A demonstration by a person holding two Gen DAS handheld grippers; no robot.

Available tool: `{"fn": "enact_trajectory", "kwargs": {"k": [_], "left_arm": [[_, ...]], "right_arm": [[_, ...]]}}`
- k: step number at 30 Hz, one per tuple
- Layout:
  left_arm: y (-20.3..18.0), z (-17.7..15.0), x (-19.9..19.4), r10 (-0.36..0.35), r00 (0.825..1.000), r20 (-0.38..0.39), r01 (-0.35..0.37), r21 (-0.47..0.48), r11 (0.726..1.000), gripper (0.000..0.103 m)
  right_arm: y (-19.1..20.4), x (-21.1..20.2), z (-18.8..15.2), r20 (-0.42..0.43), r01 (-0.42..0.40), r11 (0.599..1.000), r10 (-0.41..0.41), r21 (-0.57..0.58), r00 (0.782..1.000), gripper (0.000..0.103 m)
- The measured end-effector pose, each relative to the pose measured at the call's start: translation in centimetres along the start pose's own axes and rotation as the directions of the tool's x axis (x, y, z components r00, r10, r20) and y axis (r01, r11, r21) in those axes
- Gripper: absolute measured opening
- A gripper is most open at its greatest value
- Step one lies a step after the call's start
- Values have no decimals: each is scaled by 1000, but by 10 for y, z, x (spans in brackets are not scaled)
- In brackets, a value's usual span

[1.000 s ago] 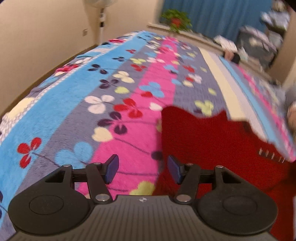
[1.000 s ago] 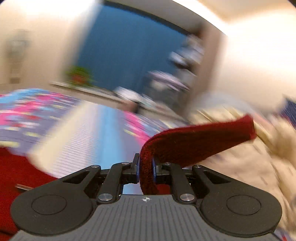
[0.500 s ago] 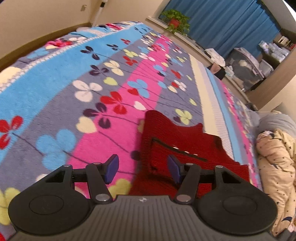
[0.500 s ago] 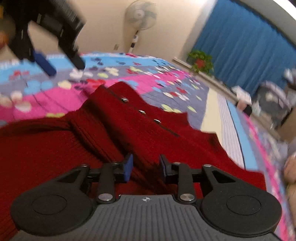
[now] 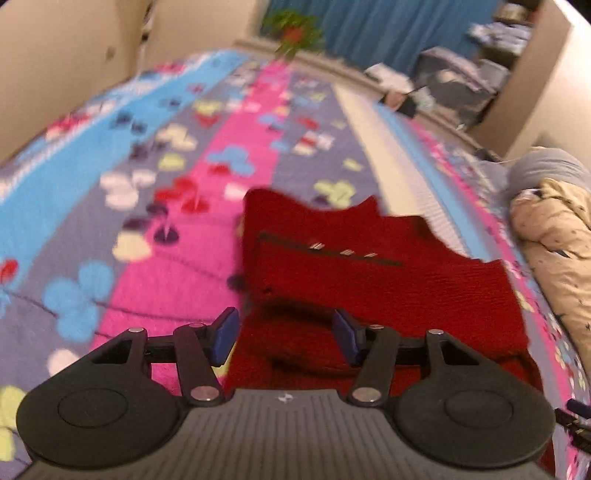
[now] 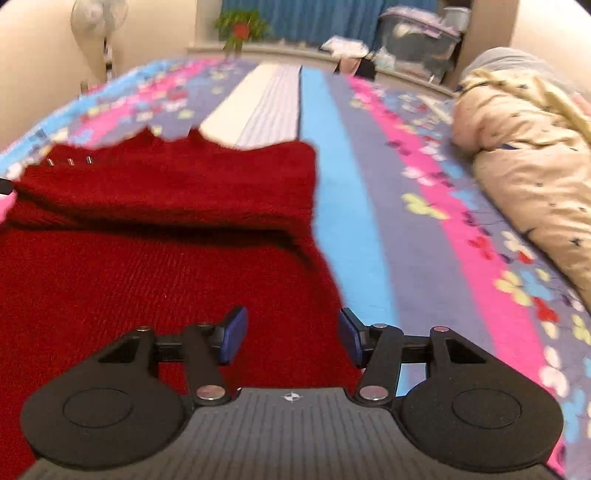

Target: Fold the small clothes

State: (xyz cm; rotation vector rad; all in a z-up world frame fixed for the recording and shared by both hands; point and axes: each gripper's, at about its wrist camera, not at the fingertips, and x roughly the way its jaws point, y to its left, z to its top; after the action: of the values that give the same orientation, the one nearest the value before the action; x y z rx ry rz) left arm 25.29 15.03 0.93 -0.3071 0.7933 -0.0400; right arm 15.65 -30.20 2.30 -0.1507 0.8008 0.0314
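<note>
We have the red knit cardigan (image 6: 155,258) lying flat on the floral blanket (image 6: 424,221), one sleeve folded across its body. Our left gripper (image 5: 284,336) and right gripper (image 6: 291,336) both hover at the cardigan's near hem, fingers apart and empty. We judge the bottom fold comes next: pinch both hem corners evenly, lift together, and lay them toward the collar.

Left wrist view looks low and forward along the bed over the red sweater's (image 5: 369,280) left edge. Right wrist view sits equally close above its right edge. Both face the blue curtain (image 6: 314,18) and share the sweater.
</note>
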Motion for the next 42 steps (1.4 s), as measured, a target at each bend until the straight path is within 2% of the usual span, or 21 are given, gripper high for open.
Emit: {"fn": "enact_trajectory", "kwargs": {"k": [4, 7, 9, 12, 14, 16, 19, 21, 25, 29, 30, 33, 37, 42], "left_arm": [[-11, -13, -47, -6, 998, 66, 0, 88, 996, 67], [-18, -19, -93, 7, 994, 113, -19, 106, 994, 70], [-26, -31, -130, -9, 986, 166, -17, 158, 987, 83], [-37, -71, -181, -33, 971, 237, -28, 250, 968, 86], [-40, -101, -196, -27, 971, 238, -42, 278, 960, 86], [-42, -133, -204, 12, 975, 223, -81, 302, 950, 86], [-43, -159, -212, 46, 981, 186, -107, 336, 936, 86], [-35, -169, -217, 58, 980, 189, -114, 298, 948, 86], [-5, -190, -213, 57, 993, 101, -74, 174, 982, 82], [19, -210, -206, 43, 994, 99, -52, 89, 995, 43], [22, -216, -202, 41, 994, 98, -48, 73, 996, 37], [28, -225, -190, 56, 997, 61, -56, 3, 998, 37], [25, -220, -184, 83, 995, 47, -83, 13, 996, 37], [36, -221, -181, 96, 995, 15, -95, -74, 993, 37]], "right_arm": [[-29, -44, -20, 20, -47, 991, 45, 123, 999, 56], [-44, -64, -45, 57, -78, 981, 69, 180, 996, 56], [-49, -70, -63, 63, -90, 975, 79, 202, 995, 56], [-59, -79, -85, 51, -105, 966, 96, 237, 994, 56], [-65, -86, -93, 62, -124, 964, 112, 237, 992, 56], [-72, -91, -101, 66, -116, 964, 103, 240, 993, 56], [-83, -93, -113, 47, -101, 957, 92, 273, 995, 56], [-87, -96, -118, 48, -101, 954, 91, 281, 995, 56], [-85, -98, -124, 48, -83, 968, 74, 235, 996, 56], [-89, -94, -125, 24, -92, 959, 89, 266, 996, 56], [-91, -92, -124, 23, -94, 958, 91, 271, 996, 56], [-91, -89, -123, 19, -88, 957, 86, 276, 996, 56], [-92, -84, -125, 0, -90, 957, 93, 275, 996, 56], [-99, -75, -131, -46, -80, 948, 99, 309, 994, 56]]}}
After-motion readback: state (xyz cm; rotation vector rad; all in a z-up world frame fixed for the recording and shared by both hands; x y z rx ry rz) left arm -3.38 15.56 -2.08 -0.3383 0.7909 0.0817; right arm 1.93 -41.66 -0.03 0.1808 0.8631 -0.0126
